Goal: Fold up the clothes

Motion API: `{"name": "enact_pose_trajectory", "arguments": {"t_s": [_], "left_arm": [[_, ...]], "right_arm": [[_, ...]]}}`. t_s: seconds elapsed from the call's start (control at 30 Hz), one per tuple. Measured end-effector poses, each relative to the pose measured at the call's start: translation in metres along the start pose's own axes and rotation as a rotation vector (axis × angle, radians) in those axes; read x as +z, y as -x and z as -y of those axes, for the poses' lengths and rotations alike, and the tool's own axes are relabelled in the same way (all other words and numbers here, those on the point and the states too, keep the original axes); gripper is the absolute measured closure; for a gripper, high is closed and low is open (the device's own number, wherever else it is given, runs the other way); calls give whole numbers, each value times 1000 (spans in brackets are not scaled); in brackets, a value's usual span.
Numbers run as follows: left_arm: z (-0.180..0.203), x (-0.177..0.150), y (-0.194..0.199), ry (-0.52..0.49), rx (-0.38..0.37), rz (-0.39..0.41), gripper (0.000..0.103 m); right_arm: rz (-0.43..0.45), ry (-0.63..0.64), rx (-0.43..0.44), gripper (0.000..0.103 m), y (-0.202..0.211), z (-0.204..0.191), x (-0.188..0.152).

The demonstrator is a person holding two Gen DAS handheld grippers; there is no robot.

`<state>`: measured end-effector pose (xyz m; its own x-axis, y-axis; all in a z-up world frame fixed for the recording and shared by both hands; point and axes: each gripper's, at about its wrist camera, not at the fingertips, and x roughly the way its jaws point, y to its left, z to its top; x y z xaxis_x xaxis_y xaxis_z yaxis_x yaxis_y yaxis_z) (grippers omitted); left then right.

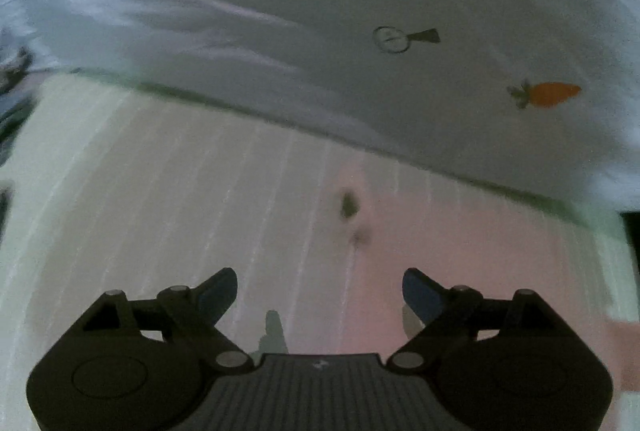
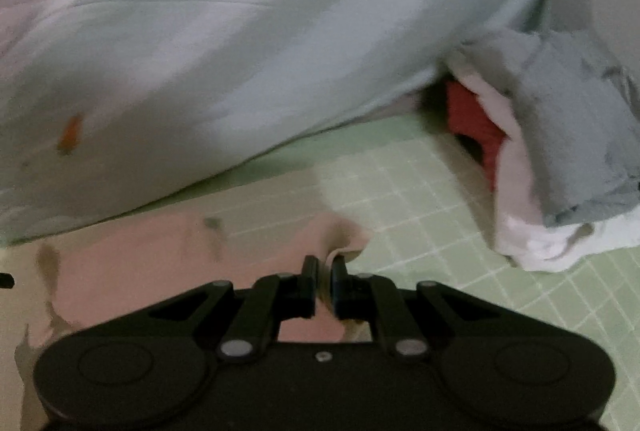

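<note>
Our left gripper (image 1: pixel 320 295) hangs spread apart, holding nothing, over the pale pink cloth garment (image 1: pixel 400 231). Our right gripper (image 2: pixel 324 285) is pinched onto that pink garment's (image 2: pixel 168 263) edge at lower centre, its long axis running leftward. Beyond lies a light blue carrot-print sheet (image 2: pixel 240 51); upper right, a grey-and-white clothes heap (image 2: pixel 560 135) on green gridded matting (image 2: pixel 420 199).
</note>
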<state>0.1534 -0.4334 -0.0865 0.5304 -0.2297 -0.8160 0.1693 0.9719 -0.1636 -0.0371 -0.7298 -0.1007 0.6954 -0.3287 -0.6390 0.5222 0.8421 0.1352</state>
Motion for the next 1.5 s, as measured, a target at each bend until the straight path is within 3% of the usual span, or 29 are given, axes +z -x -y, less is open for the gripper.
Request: {"name": "enact_pose_trajectory", "arguments": {"t_s": [0.23, 0.5, 0.7, 0.77, 0.83, 0.93, 1.07, 1.1, 1.13, 1.4, 1.5], "left_arm": [[-26, -69, 59, -16, 47, -34, 13], [-48, -119, 94, -52, 80, -47, 13], [-54, -145, 104, -79, 83, -67, 13], [-52, -151, 106, -90, 81, -70, 13], [-48, -156, 108, -104, 79, -68, 13], [-36, -162, 107, -127, 75, -61, 13], [-9, -169, 103, -167, 61, -55, 12], [-2, -171, 101, -179, 56, -53, 12], [7, -174, 99, -193, 52, -50, 12], [78, -196, 85, -324, 13, -34, 15], [99, -202, 82, -362, -7, -36, 20]], "right_arm": [[6, 177, 98, 95, 44, -47, -31], [-67, 341, 185, 95, 78, -101, -94], [-151, 333, 238, 94, 95, -118, -138], [-173, 319, 245, 85, 99, -119, -149], [-171, 298, 222, 53, 108, -115, -155], [-157, 231, 202, 29, 121, -99, -157], [-144, 172, 130, 13, 124, -70, -156], [-141, 165, 105, 4, 124, -61, -156], [-139, 160, 87, 0, 124, -53, -157], [-199, 84, -37, 0, 107, 13, -162], [-223, 69, -73, 0, 100, 29, -162]]}}
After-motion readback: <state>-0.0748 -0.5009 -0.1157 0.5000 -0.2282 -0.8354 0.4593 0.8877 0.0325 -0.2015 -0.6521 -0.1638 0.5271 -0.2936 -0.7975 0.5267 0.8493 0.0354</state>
